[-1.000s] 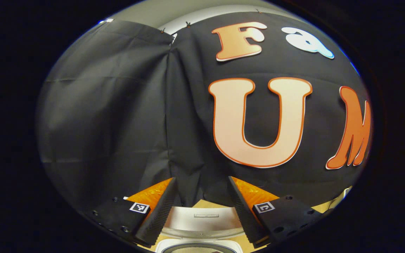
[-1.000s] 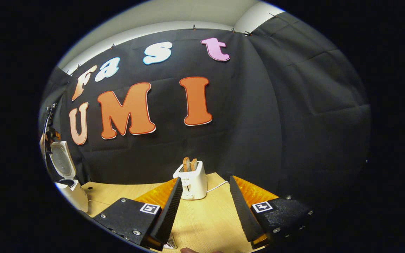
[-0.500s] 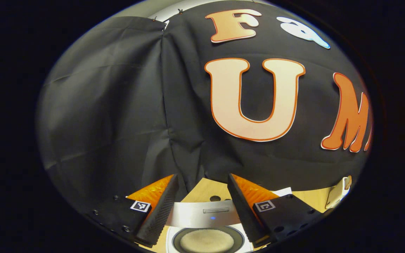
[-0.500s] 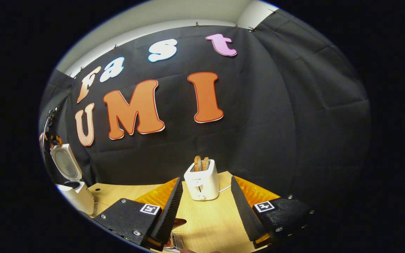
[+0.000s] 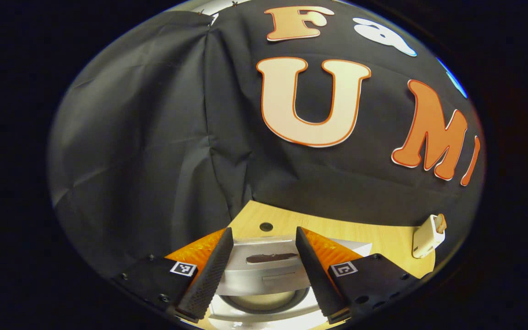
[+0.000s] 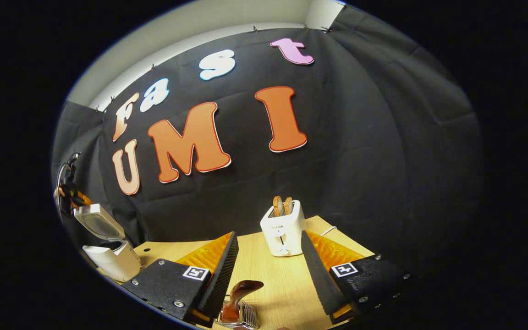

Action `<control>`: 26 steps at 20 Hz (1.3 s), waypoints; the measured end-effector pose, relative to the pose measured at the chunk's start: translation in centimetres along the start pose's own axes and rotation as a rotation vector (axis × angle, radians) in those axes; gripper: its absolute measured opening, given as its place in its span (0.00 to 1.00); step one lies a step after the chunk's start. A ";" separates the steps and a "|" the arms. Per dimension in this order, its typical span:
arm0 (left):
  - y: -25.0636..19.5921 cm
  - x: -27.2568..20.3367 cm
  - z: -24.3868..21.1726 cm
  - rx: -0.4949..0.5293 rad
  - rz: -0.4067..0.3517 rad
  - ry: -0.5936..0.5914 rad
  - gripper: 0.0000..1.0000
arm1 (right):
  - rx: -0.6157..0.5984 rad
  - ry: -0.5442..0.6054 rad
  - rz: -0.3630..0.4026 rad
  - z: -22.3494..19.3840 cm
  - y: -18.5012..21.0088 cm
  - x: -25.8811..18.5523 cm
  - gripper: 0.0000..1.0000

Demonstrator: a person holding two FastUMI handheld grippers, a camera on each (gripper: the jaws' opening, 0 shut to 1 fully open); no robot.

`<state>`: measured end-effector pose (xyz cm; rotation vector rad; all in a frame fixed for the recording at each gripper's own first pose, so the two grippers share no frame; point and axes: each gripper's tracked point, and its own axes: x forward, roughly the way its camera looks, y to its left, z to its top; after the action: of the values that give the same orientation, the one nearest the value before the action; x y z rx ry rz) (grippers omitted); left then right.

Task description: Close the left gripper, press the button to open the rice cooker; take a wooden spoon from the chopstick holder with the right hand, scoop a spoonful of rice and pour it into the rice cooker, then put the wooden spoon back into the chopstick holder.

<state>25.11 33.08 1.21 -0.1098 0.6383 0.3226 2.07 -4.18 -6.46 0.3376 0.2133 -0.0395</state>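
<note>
Bare wooden table (image 6: 264, 275) lies open between the toaster (image 6: 283, 228) and the chopstick holder (image 6: 239, 315) in front of it. A wooden spoon (image 6: 239, 295) pokes up from the holder. Far left of the toaster, the rice cooker (image 6: 110, 250) stands, lid up.

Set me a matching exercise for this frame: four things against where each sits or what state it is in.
Things:
1. rice cooker
2. toaster
3. wooden spoon
4. right gripper

States:
A. standing in the chopstick holder
B. lid raised
C. jaws apart, holding nothing
D. bread slices sticking out of the slots

Pairs: 1-B, 2-D, 3-A, 4-C
</note>
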 end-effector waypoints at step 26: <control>-3.3 -5.5 -8.2 0.050 0.023 -0.386 0.84 | -0.148 -0.088 0.126 1.0 6.0 -0.8 0.82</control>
<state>17.36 26.93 -1.99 0.0085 0.2654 0.3390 1.92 1.12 -3.38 0.2011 0.1062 0.0856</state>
